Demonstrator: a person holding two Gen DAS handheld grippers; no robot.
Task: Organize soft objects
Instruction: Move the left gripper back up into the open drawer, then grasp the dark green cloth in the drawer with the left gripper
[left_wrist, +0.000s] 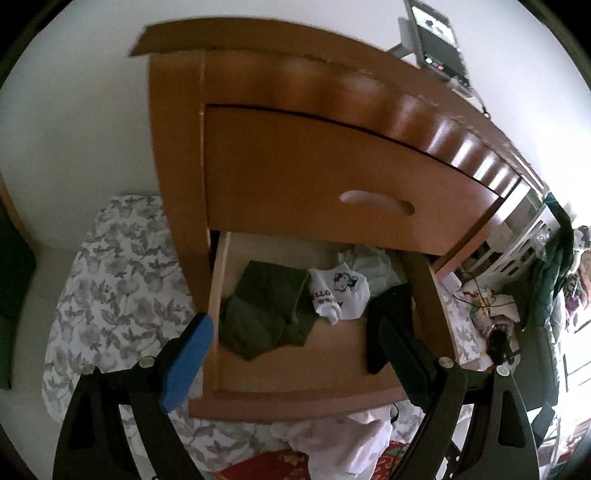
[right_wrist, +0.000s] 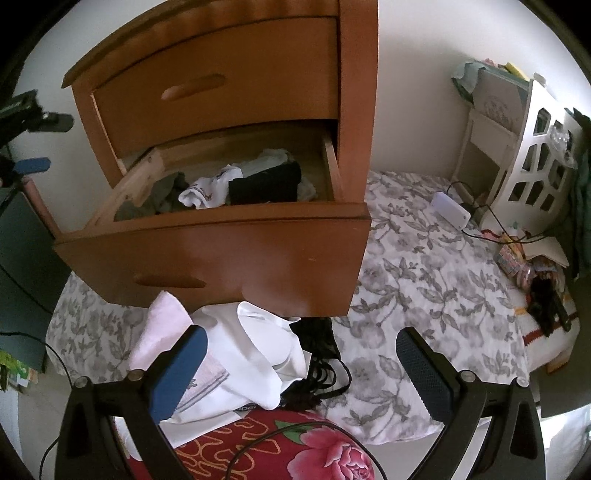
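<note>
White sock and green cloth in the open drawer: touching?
Touching. The left wrist view shows the white sock lying against the right edge of the green cloth, no drawer floor showing between them. The right wrist view agrees.

The lower drawer was pulled out, and bare floor was left along its front, where a gripper could be passed in from above. The back was crowded by an olive garment, a white sock and a black cloth, and overhung by the closed upper drawer. White clothes were piled on the bed below the drawer front.
</note>
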